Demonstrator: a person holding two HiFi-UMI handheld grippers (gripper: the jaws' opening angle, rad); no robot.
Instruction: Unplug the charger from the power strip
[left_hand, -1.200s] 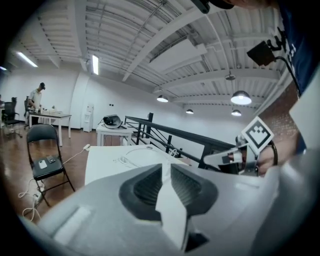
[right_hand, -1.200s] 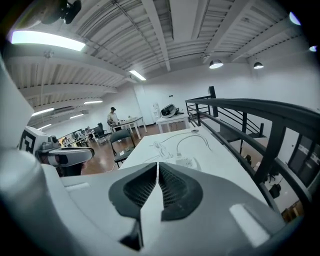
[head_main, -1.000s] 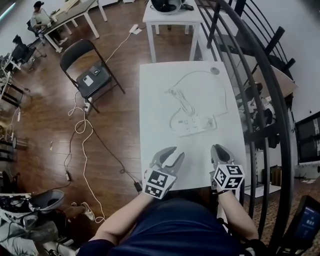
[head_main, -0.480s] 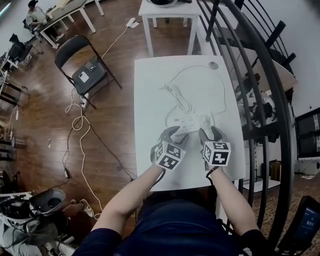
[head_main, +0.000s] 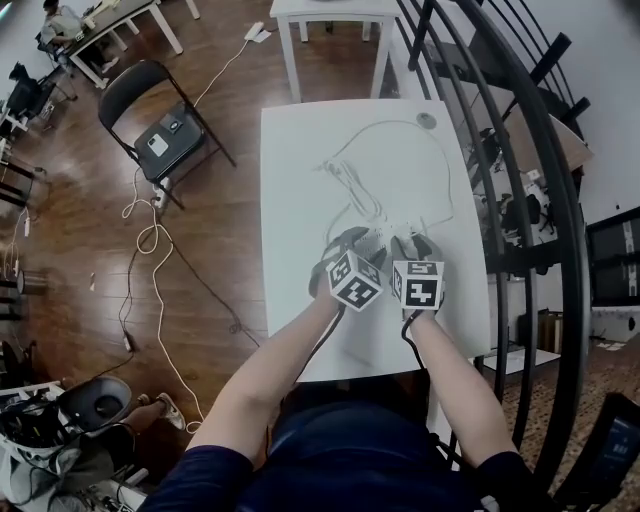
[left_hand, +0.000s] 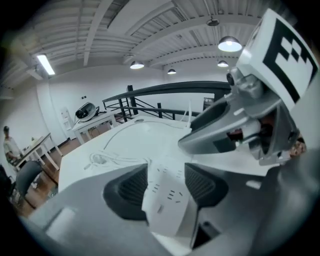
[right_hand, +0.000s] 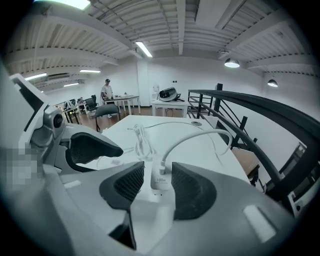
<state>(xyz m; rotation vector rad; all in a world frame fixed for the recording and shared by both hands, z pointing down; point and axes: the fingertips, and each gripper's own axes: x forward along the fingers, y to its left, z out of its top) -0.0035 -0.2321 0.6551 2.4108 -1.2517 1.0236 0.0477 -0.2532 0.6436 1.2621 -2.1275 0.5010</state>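
Left tool (left_hand: 166, 172) just opened wide round the power strip (left_hand: 167, 207). Right tool (right_hand: 156, 170) is closing round the charger (right_hand: 160, 181), not clamped yet. Looks light, hard and slick, so I'd pinch its flat sides.

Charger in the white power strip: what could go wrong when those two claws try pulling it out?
1. The right claw, its jaws just closing, has the charger between its pads but not clearly pinched; pulled now, it may slip off.
2. The left claw, its jaws just opening, straddles the power strip without clamping it, so the strip may lift with the charger.
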